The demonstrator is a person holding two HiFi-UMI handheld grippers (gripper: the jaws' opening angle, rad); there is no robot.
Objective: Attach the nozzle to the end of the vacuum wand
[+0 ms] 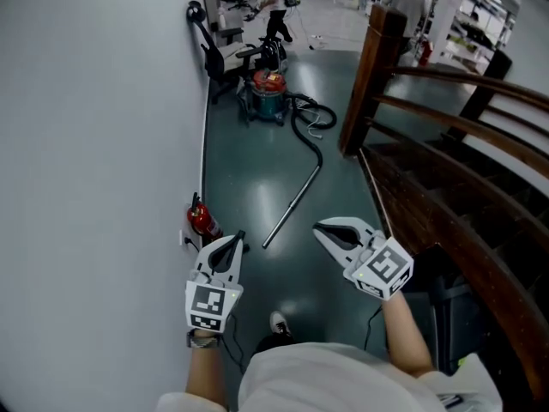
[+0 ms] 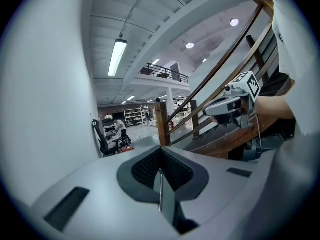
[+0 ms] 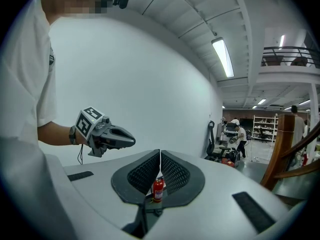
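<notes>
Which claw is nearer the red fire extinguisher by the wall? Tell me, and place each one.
Left. In the head view the left claw sits just right of the fire extinguisher; the right claw is farther right, across the vacuum wand.

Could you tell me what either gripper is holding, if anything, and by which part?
Nothing is held. Both the left gripper and the right gripper have their fingers shut on nothing; the vacuum wand lies on the floor ahead.
</notes>
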